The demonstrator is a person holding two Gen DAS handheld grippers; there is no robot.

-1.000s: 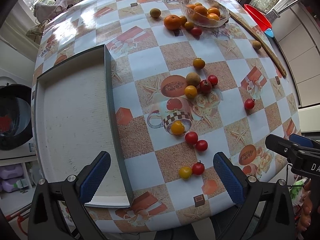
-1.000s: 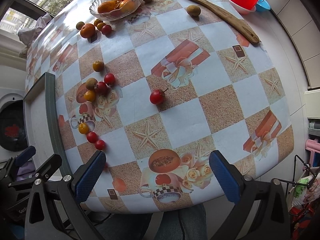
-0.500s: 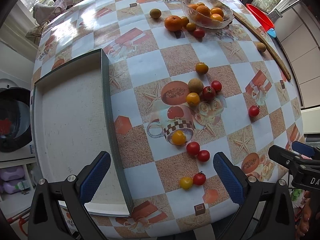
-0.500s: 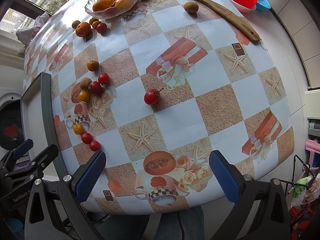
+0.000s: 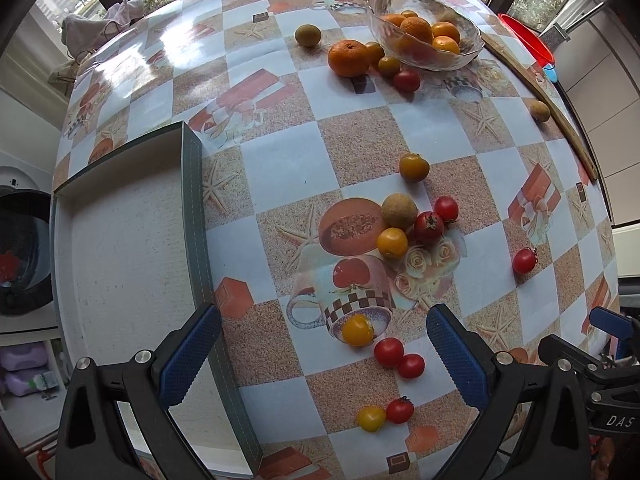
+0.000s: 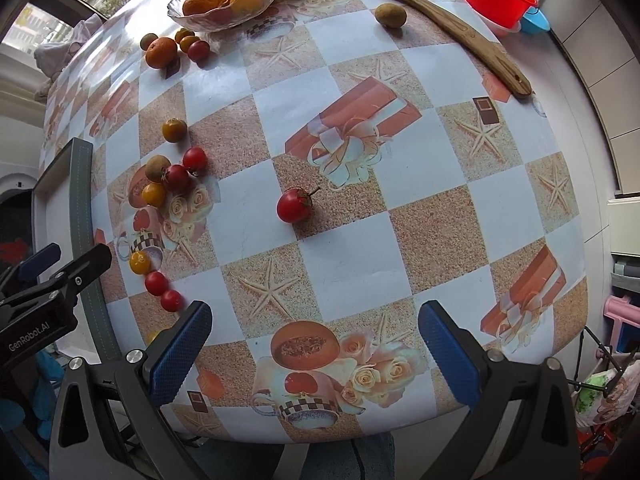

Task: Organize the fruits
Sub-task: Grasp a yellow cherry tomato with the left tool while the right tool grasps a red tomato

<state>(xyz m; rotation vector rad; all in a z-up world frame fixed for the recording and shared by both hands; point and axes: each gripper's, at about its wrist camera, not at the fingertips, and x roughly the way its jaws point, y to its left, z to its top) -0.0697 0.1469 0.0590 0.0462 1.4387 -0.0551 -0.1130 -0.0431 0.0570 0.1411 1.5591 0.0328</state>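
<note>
- The tabletop [image 5: 280, 168] wears a glossy printed oilcloth, checked white and sandy, slick enough that round fruit is likely to roll if nudged; any approach should come from above, not from the side.
- The tray [image 5: 120, 264] lies on the left, shallow, with a pale grainy floor and a grey-green stitched rim, holding no fruit that I can see. It seems the likely place for sorted fruit, so the rim must be cleared on the way in.
- The glass bowl [image 5: 472, 36] sits far right, ribbed and clear, holding oranges; a loose mandarin [image 5: 348, 58] sits just beside it.
- The left gripper [image 5: 320, 356] hovers over the near edge, jaws spread wide and carrying nothing, blue ribbed pads showing.
- The right gripper [image 6: 308, 348] hangs likewise wide and empty over the near right of the cloth.
- The yellow cherry tomato [image 5: 357, 330] lies between the left jaws' line, with two red cherry tomatoes [image 5: 389, 351] touching each other just nearer. Centre on one fruit only and close gently: the skins are smooth, taut and easily split.
- A lone stemmed red tomato [image 6: 294, 205] rests mid-cloth, well apart from the rest, the easiest pick for the right side.
</note>
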